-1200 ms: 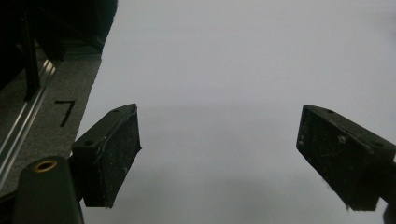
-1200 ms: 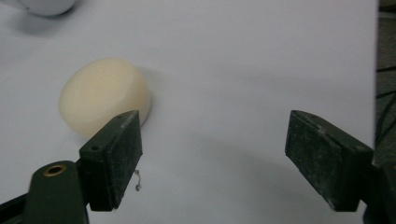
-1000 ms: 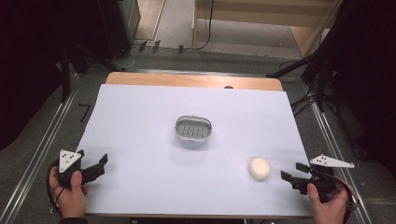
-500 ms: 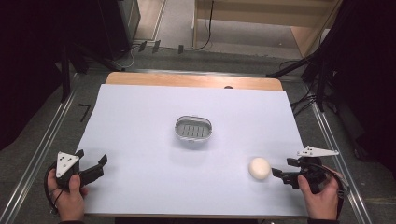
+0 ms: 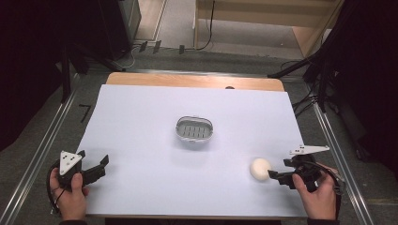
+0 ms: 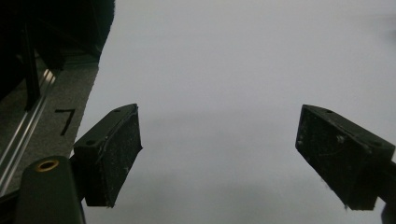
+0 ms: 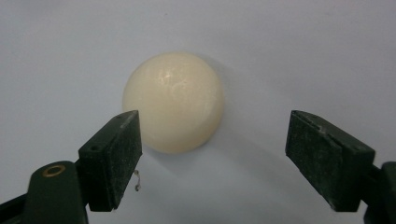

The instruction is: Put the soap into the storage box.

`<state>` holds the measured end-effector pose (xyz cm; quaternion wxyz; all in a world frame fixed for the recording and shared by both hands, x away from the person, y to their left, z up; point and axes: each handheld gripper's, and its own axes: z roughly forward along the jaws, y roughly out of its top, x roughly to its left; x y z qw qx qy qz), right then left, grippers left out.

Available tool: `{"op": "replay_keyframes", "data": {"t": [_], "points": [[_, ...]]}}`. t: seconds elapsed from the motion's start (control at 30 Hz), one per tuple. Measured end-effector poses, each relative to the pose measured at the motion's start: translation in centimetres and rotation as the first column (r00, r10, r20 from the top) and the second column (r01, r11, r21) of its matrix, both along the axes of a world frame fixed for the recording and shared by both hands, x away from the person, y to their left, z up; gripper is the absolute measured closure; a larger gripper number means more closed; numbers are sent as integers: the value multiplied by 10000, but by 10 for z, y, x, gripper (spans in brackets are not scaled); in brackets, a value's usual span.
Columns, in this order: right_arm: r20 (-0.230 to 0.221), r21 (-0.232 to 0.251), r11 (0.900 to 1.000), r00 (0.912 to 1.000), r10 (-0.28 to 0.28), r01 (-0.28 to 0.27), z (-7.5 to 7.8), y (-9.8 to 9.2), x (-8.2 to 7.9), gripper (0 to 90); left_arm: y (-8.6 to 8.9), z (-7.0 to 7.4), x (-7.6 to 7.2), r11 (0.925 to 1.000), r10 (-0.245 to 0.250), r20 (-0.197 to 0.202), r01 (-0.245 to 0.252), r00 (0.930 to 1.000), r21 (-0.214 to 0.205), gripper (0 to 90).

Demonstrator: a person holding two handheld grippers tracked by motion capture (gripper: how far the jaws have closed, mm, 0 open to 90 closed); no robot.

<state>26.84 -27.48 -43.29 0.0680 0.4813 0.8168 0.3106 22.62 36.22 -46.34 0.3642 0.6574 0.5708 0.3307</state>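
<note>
In the high view, a pale round soap bar (image 5: 260, 168) lies on the white table cover (image 5: 187, 117) near the front right corner. The right gripper (image 5: 277, 176) is held low just to the right of the soap, its jaws pointing at it and spread apart; the nearer jaw tip sits just beside the soap, though whether it touches cannot be told from here. A small oval metal soap dish (image 5: 195, 130) with a slotted floor stands in the middle of the table, well apart from the soap. The left gripper (image 5: 99, 167) rests at the front left edge of the cover, gripped by the person's left hand (image 5: 70, 199), jaws parted and with nothing between them.

In the left gripper view, the left gripper (image 6: 219, 158) has its two black jaws wide apart over bare white cover, the table's edge and grey floor at the left.

In the right gripper view, the right gripper (image 7: 215, 158) is released, its jaws spread wide. The cream soap bar (image 7: 173, 101) lies just ahead, nearer the left jaw, whose tip overlaps its lower left edge; the right jaw stands clear of it.
</note>
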Motion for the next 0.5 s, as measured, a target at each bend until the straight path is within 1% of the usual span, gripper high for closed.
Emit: {"op": "replay_keyframes", "data": {"t": [0.07,0.13,0.23,0.33,0.37,0.47,0.5], "points": [[-53,-67,10000,10000,56,-56,1,3,0,186,-1,0,1,9999,-8,-58,9,10000,128,151],[-118,-93,9998,9998,147,-148,1,5,1,186,-1,0,1,9999,-41,-42,41,10000,133,151],[-230,-83,9999,9996,144,-146,1,7,3,186,0,0,0,10000,-23,-37,23,10000,81,151],[-655,-1,9998,9976,218,-219,-1,11,6,182,-1,0,1,9999,5,-66,-4,10000,122,151],[-760,-66,9997,9969,219,-225,-1,14,6,180,-1,0,1,9999,7,-83,-5,10000,147,151],[-918,-181,9997,9957,122,-139,1,18,7,176,-2,0,1,9999,-7,-99,8,10000,169,151],[-895,-217,9997,9959,113,-133,2,19,7,175,-2,0,1,9999,-6,-98,7,10000,169,151]]}}
